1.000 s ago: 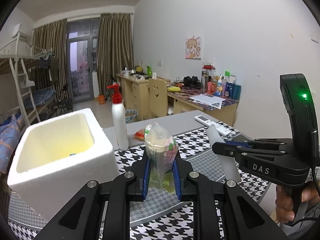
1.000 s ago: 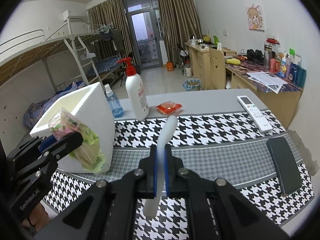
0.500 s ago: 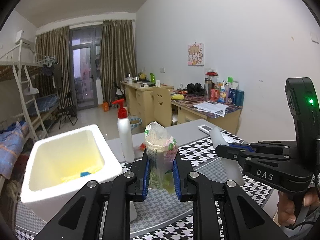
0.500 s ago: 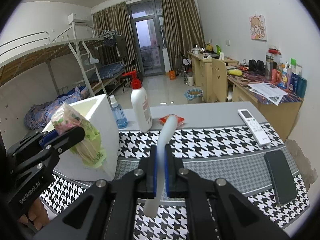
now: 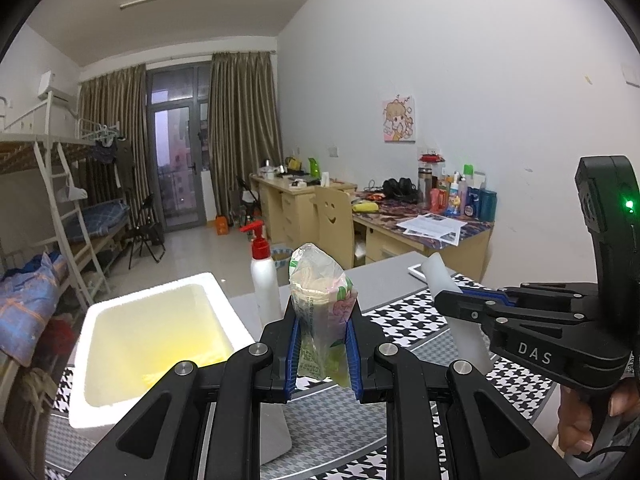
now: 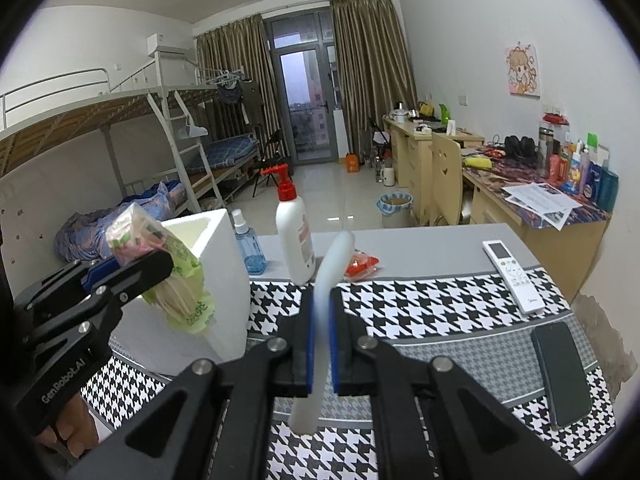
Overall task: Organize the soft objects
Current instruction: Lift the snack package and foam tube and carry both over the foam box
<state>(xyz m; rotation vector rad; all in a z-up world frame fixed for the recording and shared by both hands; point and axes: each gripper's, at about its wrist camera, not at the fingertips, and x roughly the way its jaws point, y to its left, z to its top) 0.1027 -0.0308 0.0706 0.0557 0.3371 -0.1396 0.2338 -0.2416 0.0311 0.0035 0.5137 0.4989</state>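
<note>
With the left claw (image 5: pixel 322 354) gripping the plastic bag (image 5: pixel 320 312) just right of the foam box (image 5: pixel 156 344) and the right claw (image 6: pixel 321 354) clamping a white tube (image 6: pixel 326 304), each should have been lowered well inside the box before release.

crinkly glossy plastic bag (image 5: pixel 320 312); matt, seemingly foam box (image 5: pixel 156 344).

Left gripper (image 5: pixel 322 344) held level and raised, fingers (image 5: pixel 294 344) closed on a plastic bag (image 5: pixel 320 320). Right gripper (image 6: pixel 320 354) alongside at similar height, fingers (image 6: pixel 306 354) pinched on a white tube (image 6: pixel 322 320). Each handle gripped by a bare hand (image 5: pixel 592 420).
</note>
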